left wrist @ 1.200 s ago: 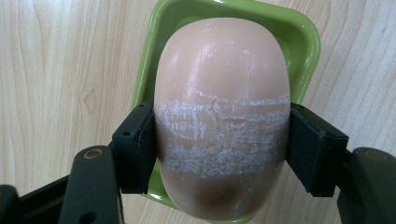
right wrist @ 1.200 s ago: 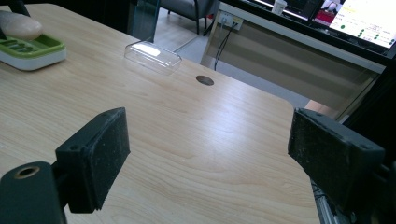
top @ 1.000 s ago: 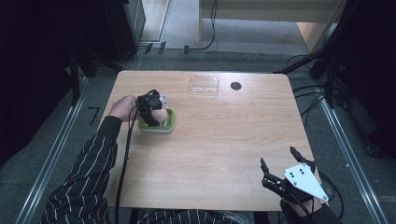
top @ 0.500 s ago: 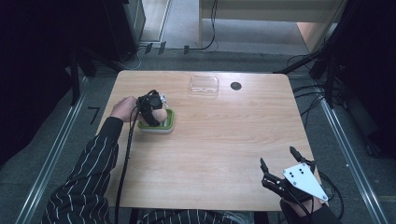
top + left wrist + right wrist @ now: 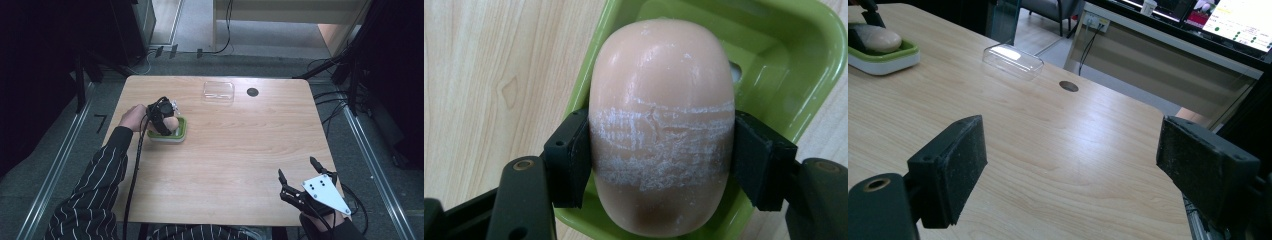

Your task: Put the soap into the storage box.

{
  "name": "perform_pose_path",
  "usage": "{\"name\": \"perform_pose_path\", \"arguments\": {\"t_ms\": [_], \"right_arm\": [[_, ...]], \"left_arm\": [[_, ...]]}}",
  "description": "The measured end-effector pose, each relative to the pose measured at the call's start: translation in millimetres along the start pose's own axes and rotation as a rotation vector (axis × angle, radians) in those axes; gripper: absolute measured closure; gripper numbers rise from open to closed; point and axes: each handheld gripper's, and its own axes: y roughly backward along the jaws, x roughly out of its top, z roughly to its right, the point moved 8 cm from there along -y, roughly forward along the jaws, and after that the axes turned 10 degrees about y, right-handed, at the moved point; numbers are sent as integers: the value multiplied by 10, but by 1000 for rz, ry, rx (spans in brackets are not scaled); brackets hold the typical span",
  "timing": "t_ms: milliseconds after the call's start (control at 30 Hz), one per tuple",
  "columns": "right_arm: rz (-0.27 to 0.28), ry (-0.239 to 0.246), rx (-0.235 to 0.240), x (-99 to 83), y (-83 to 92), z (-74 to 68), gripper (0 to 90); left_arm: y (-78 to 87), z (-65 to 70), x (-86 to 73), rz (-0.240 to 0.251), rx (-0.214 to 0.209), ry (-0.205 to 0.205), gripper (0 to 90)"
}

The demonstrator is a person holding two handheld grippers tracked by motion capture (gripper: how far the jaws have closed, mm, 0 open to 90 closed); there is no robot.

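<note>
Left gripper is closed on the soap bar, pads pressing its two long flanks across the middle; the bar sits in or just over the green soap dish, at about 10 o'clock on the table seen from the person's seat. Whether the bar rests on the dish floor or is held slightly clear, I cannot tell. A whitish scuffed band runs across the bar between the pads. Risk 1: the bar is rounded and looks slick, so it could squirt forward out of the pads if squeezed harder or tilted. Risk 2: a release with the bar off-centre, as its near end overhangs the near rim in the left gripper view, could leave it tipped on the rim or rolling onto the table. Risk 3: the dish looks light; a sideways pull could drag it along. Right gripper hangs wide open and empty at 5 o'clock, well apart from the clear lid at 12 o'clock.
</note>
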Motion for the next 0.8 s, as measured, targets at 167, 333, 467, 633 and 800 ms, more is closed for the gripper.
{"name": "perform_pose_path", "arguments": {"t_ms": [167,333,467,633,800], "right_arm": [[-1,0,0,0,-2,0,135],[-1,0,1,1,-3,-2,135],[1,-1,2,3,-3,-3,134],[2,-3,2,3,-3,0,134],[1,-3,2,5,-4,-4,134]], "left_arm": [[-5,-4,-6,-7,-4,18,334],[-16,-3,-15,-11,-21,49,335],[-21,11,-13,-13,-20,70,334],[3,0,-16,-13,-13,57,314],[34,5,-9,-13,2,48,269]]}}
